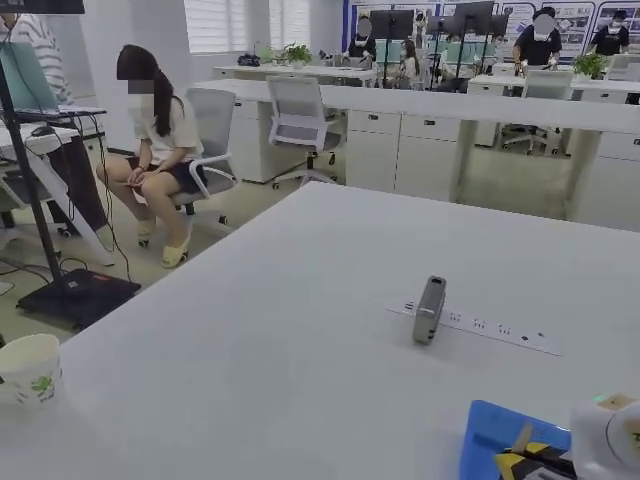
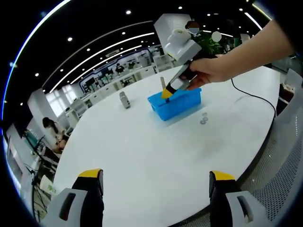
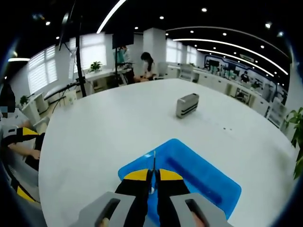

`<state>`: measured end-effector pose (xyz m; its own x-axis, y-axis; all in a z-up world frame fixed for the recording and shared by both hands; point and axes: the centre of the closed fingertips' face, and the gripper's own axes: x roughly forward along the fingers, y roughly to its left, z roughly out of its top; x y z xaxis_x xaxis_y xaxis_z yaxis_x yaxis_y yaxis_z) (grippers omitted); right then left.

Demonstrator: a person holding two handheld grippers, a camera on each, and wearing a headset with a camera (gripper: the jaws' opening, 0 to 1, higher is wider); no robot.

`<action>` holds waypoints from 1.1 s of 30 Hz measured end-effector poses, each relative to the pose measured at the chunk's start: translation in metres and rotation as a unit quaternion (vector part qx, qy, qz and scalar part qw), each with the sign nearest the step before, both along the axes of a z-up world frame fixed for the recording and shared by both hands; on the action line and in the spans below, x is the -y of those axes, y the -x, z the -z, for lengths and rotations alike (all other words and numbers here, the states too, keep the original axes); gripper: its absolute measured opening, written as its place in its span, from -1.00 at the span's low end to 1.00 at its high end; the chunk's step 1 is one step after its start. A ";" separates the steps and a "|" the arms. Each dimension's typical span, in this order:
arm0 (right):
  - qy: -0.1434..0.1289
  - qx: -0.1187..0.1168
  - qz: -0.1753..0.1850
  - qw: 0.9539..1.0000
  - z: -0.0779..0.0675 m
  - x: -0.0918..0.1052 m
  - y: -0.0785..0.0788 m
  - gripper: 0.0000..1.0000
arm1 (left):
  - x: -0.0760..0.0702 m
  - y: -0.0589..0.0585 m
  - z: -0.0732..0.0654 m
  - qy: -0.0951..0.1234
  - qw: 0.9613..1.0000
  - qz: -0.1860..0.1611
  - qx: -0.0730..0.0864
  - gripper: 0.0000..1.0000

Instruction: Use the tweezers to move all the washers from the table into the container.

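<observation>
Left gripper view: small flat metal washers [image 2: 204, 118] on smooth white table [image 2: 142, 156], just beside rectangular blue plastic container [image 2: 177, 101]. Left gripper [image 2: 156, 176] jaws wide apart, empty. Right gripper view: right gripper [image 3: 152, 176] clamped on thin tweezers [image 3: 154, 161] above container.

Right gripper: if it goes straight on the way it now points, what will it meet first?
Probably the blue container: the right gripper, shut on the tweezers, aims at its inside; depth is unclear.
</observation>
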<state>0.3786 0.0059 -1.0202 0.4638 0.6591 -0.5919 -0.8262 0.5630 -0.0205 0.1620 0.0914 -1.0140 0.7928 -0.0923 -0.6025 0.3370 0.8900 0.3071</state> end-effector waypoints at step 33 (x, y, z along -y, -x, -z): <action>-0.041 0.039 0.010 0.998 -0.058 0.012 0.011 -0.95 | 0.001 -0.001 -0.003 0.002 1.000 0.001 0.009 0.90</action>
<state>0.3681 -0.0064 -0.9623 0.5197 0.6944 -0.4977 -0.8126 0.5816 -0.0372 0.1625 0.0909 -1.0107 0.8029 -0.0967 -0.5882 0.3335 0.8908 0.3087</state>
